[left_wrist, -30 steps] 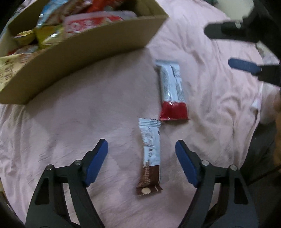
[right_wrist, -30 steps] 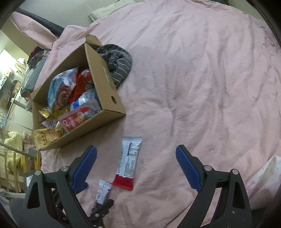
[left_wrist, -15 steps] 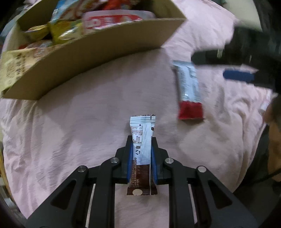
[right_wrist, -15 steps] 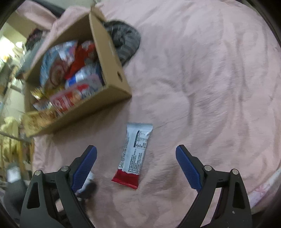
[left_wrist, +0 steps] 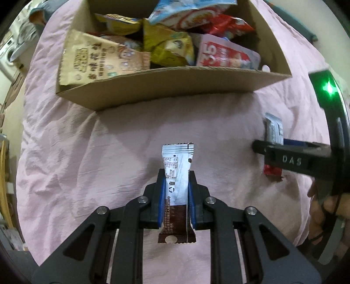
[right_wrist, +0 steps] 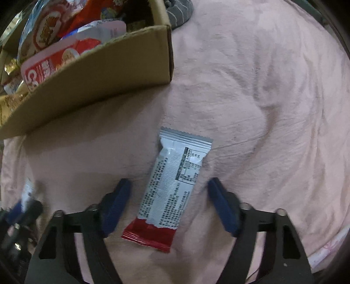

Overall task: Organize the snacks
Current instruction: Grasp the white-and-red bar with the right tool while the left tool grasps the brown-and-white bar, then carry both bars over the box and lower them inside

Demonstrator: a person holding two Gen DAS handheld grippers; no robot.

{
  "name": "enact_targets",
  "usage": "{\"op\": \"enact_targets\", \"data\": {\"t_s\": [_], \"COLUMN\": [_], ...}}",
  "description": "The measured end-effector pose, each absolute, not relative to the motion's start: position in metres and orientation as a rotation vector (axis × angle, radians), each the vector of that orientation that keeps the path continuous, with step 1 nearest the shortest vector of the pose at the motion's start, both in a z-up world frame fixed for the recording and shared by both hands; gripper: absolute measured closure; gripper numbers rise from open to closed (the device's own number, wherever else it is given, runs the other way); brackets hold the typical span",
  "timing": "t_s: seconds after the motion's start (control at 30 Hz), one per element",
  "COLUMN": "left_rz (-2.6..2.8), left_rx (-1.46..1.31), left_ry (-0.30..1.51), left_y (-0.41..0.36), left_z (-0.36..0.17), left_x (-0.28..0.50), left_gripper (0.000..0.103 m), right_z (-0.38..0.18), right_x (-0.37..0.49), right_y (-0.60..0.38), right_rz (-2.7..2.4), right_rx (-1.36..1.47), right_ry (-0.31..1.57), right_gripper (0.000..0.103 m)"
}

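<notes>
My left gripper (left_wrist: 175,196) is shut on a white and brown snack bar (left_wrist: 176,174) and holds it above the pink sheet, in front of the cardboard box (left_wrist: 170,87). The box is full of snack packets. My right gripper (right_wrist: 169,196) is open, with its fingers on either side of a white and red snack bar (right_wrist: 172,185) that lies flat on the sheet. That bar also shows at the right of the left wrist view (left_wrist: 273,133), partly behind the right gripper's finger. The box corner also shows in the right wrist view (right_wrist: 122,70).
A pink sheet (right_wrist: 262,98) covers the bed. A grey striped cloth (right_wrist: 179,11) lies behind the box's far corner. A person's hand (left_wrist: 321,209) holds the right gripper at the right edge.
My left gripper shut on the brown snack bar and lifted it toward the box. My right gripper moved down over the red snack bar, and its fingers have come closer together.
</notes>
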State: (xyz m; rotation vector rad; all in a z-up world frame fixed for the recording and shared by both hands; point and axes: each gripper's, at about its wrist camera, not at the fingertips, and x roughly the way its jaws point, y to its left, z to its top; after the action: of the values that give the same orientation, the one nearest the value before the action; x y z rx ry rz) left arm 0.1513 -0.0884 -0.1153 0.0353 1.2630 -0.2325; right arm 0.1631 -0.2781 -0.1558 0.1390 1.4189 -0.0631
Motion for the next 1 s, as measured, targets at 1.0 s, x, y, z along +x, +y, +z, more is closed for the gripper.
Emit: {"op": "enact_targets", "data": {"t_s": [1.0], "left_rz": [-0.091], "left_rx": [-0.027], "left_ry": [1.075], "left_y": [-0.042], "left_z": [-0.074], "left_x": [0.138], "left_gripper": [0.088], "right_z": [-0.049], "right_x": [0.132], "right_y": [-0.367], "right_rz": [-0.144], "right_rx": [0.458], "right_ry": [0.976], "right_gripper": [0.069]}}
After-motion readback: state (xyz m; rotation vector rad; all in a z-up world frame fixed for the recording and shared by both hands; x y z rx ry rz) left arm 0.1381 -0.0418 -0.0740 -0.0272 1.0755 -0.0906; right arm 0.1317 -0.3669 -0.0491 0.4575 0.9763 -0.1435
